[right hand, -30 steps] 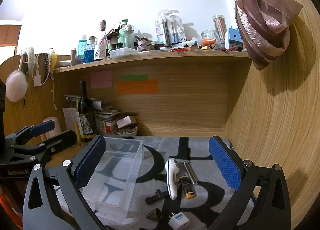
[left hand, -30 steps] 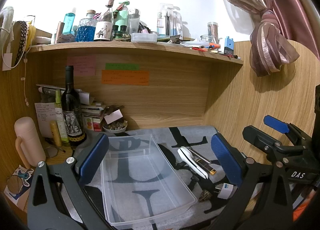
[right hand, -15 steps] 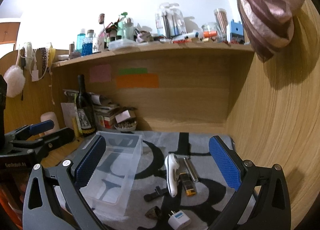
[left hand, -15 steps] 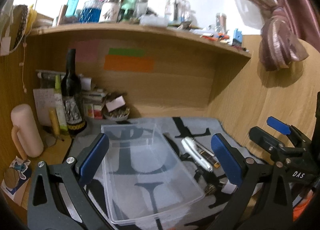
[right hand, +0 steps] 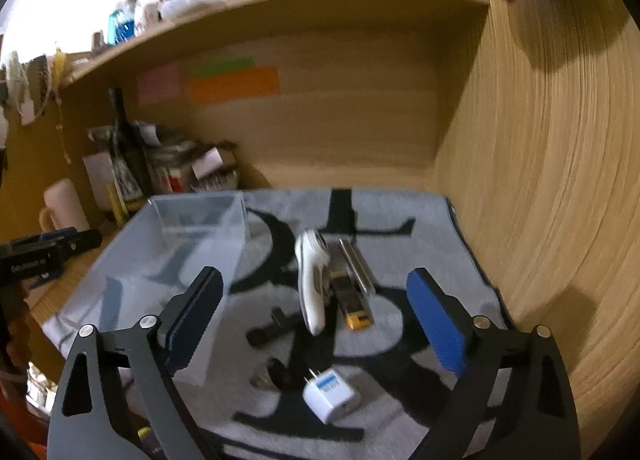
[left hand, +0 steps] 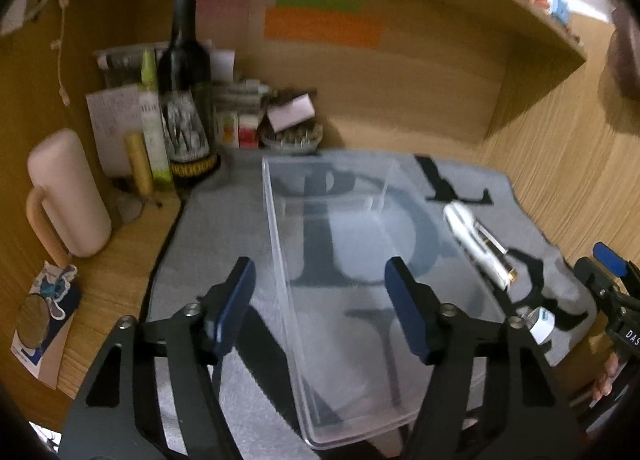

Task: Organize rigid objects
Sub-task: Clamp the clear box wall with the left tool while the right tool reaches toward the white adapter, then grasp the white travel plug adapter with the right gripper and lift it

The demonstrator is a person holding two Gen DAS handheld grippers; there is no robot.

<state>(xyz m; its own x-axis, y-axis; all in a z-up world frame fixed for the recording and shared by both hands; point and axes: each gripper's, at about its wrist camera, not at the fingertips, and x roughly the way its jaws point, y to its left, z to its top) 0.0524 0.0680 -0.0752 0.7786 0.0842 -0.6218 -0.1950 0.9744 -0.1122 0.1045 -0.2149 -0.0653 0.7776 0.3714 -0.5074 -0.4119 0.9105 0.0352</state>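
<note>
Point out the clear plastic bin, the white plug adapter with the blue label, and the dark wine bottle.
clear plastic bin (left hand: 280, 260), left wrist view, left wall.
white plug adapter with the blue label (right hand: 330, 400), right wrist view, top face.
dark wine bottle (left hand: 185, 72), left wrist view, shoulder.

Our left wrist camera looks down past its fingers, close over the clear bin; our right one faces the plug adapter ahead. Both share the grey mat.

Grey mat w/ black letters
</note>
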